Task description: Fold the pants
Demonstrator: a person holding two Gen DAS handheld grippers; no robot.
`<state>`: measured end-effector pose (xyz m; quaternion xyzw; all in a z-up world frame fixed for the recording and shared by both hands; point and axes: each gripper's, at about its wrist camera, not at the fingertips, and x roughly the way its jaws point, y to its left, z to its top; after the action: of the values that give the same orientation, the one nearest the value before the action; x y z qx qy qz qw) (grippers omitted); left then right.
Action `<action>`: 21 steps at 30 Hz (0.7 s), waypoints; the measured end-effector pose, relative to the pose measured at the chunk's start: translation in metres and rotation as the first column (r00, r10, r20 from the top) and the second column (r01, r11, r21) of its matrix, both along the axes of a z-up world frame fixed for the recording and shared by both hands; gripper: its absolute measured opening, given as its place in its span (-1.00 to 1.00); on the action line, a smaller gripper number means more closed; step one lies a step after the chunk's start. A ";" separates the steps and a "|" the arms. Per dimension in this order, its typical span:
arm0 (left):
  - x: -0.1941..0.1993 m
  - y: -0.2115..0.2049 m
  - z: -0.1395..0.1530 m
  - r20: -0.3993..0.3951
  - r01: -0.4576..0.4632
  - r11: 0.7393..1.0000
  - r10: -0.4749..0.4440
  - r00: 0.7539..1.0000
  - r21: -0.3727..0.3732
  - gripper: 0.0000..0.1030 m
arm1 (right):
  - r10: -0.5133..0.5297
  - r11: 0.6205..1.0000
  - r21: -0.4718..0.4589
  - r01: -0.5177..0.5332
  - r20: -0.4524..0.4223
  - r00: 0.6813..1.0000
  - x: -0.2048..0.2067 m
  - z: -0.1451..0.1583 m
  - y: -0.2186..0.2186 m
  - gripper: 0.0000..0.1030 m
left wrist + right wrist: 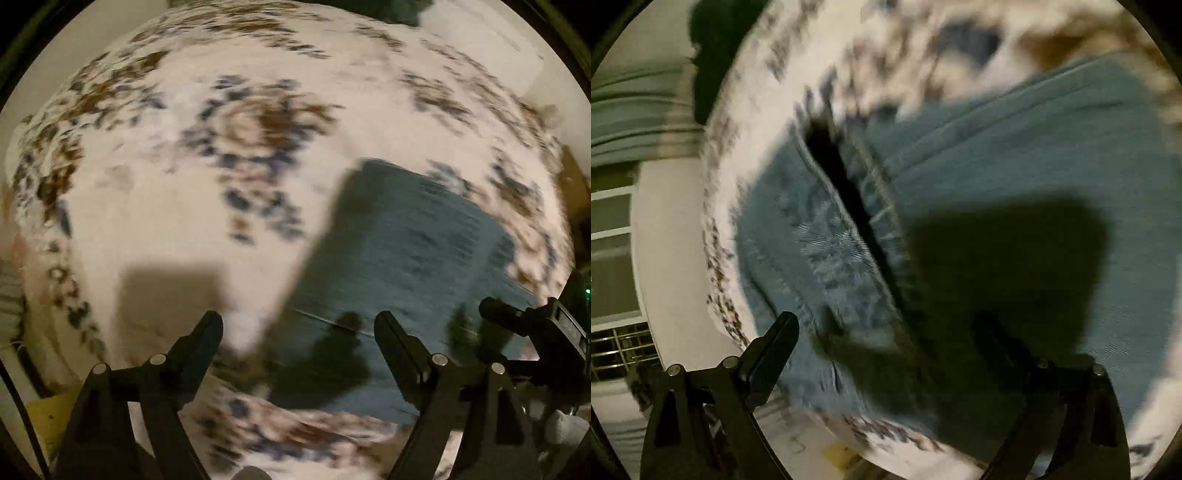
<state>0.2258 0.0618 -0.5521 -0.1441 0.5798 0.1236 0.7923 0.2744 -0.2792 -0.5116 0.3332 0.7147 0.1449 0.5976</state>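
Blue denim pants (410, 258) lie flat as a folded block on a white cloth with brown and blue floral print (177, 192). My left gripper (299, 325) is open and empty, hovering above the pants' near left edge. The other gripper's black body (532, 321) shows at the right edge of the left wrist view. In the right wrist view the pants (1015, 155) fill the frame, with a dark gap between two denim layers (849, 199). My right gripper (886, 328) is open and empty, close above the denim. Both views are motion-blurred.
The printed cloth (757, 92) covers a round-looking white table with its edge (665, 258) at left. A dark green object (391, 11) sits at the far side. Something yellow (48, 417) lies below the table's near left edge. A window frame (613, 221) stands beyond.
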 end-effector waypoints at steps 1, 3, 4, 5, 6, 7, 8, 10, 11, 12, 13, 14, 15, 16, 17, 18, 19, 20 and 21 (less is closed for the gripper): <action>0.001 0.004 -0.002 -0.001 0.000 1.000 0.000 1.000 0.006 0.62 | -0.003 0.999 -0.037 0.004 0.019 1.000 0.002 0.001 0.008 0.89; 0.002 0.014 -0.003 -0.005 -0.003 1.000 0.003 1.000 0.018 0.62 | 0.038 0.993 -0.115 -0.027 0.090 0.995 0.005 0.015 0.029 -0.04; 0.003 0.015 -0.002 -0.001 0.000 1.000 0.000 1.000 0.014 0.62 | 0.064 0.986 -0.157 -0.047 0.102 0.993 0.003 0.023 0.036 -0.21; 0.003 0.017 0.000 0.000 0.008 1.000 -0.008 1.000 0.014 0.62 | 0.065 0.986 -0.160 -0.046 0.119 0.991 0.001 0.028 0.038 -0.39; 0.003 0.018 0.003 0.000 0.013 1.000 -0.013 1.000 0.014 0.62 | 0.058 0.985 -0.170 -0.031 0.159 0.986 -0.003 0.043 0.036 -0.43; 0.004 0.017 0.006 0.003 0.019 1.000 -0.019 1.000 0.008 0.62 | 0.051 0.983 -0.185 -0.016 0.186 0.981 -0.007 0.056 0.032 -0.56; 0.007 0.015 0.011 0.014 0.028 1.000 -0.028 1.000 -0.001 0.62 | 0.041 0.981 -0.195 0.001 0.213 0.976 -0.011 0.070 0.024 -0.65; 0.009 0.011 0.023 0.035 0.053 0.999 -0.052 0.998 -0.012 0.62 | -0.002 0.976 -0.212 0.058 0.254 0.967 -0.020 0.100 -0.001 -0.67; 0.012 0.010 0.026 0.044 0.058 0.998 -0.057 0.997 -0.018 0.62 | -0.011 0.973 -0.219 0.071 0.265 0.964 -0.025 0.113 -0.015 -0.68; 0.016 0.007 0.028 0.054 0.068 0.997 -0.067 0.996 -0.030 0.62 | -0.031 0.969 -0.229 0.096 0.269 0.963 -0.030 0.122 -0.028 -0.68; 0.018 0.004 0.030 0.060 0.080 0.996 -0.077 0.995 -0.045 0.62 | -0.063 0.960 -0.248 0.132 0.271 0.961 -0.035 0.132 -0.050 -0.69; 0.023 -0.002 0.030 0.062 0.095 0.994 -0.091 0.994 -0.061 0.62 | -0.075 0.951 -0.270 0.151 0.273 0.959 -0.039 0.136 -0.068 -0.69; 0.027 -0.008 0.028 0.061 0.106 0.992 -0.102 0.993 -0.073 0.62 | -0.102 0.934 -0.303 0.188 0.278 0.955 -0.046 0.141 -0.094 -0.69; 0.031 -0.014 0.026 0.058 0.118 0.989 -0.113 0.992 -0.089 0.62 | -0.122 0.919 -0.333 0.211 0.270 0.955 -0.054 0.142 -0.119 -0.69; 0.036 -0.023 0.022 0.054 0.130 0.985 -0.125 0.991 -0.110 0.62 | -0.143 0.903 -0.361 0.234 0.260 0.955 -0.061 0.139 -0.139 -0.69; 0.041 -0.030 0.019 0.050 0.142 0.982 -0.136 0.989 -0.128 0.62 | -0.179 0.894 -0.365 0.262 0.245 0.953 -0.067 0.133 -0.160 -0.69; 0.046 -0.038 0.015 0.047 0.156 0.977 -0.151 0.987 -0.148 0.62 | -0.200 0.886 -0.375 0.271 0.217 0.955 -0.071 0.124 -0.176 -0.69; 0.055 -0.049 0.009 0.041 0.179 0.970 -0.175 0.984 -0.166 0.62 | -0.196 0.878 -0.400 0.261 0.198 0.960 -0.074 0.116 -0.187 -0.69; 0.061 -0.058 0.004 0.036 0.194 0.965 -0.190 0.981 -0.174 0.62 | -0.194 0.869 -0.428 0.248 0.167 0.967 -0.079 0.100 -0.199 -0.69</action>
<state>0.2866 0.0041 -0.5478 -0.1584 0.5922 -0.0071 0.7900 0.1957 -0.4787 -0.4119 0.2580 0.6490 -0.0724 0.7120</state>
